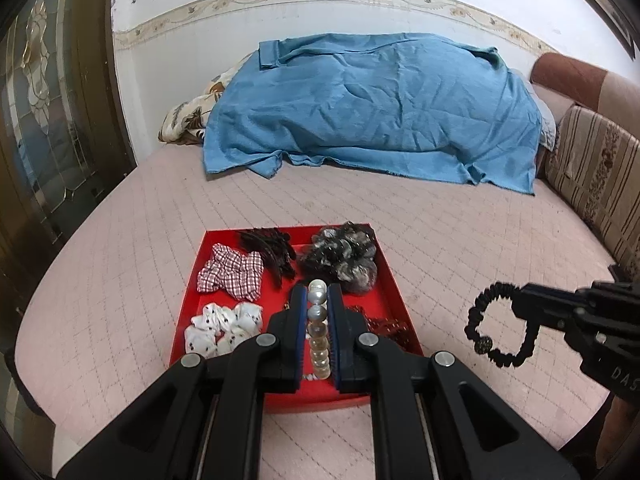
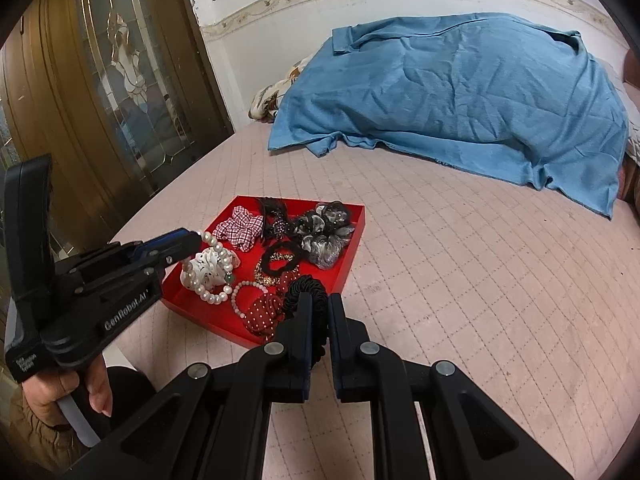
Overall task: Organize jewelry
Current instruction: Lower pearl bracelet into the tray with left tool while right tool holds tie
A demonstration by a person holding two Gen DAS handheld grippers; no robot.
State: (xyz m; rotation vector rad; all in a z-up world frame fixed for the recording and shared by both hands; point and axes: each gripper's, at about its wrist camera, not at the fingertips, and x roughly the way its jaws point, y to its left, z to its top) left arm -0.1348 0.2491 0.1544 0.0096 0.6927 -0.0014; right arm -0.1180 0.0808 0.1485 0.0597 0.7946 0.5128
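Pearl bracelet sits clamped between left hand-held gripper fingers.

Both wrist cameras look forward and down across the bed toward the wall. The left one sits close above the near edge of the red tray; the right one views the tray from its right. Both show the tray and blue cloth.
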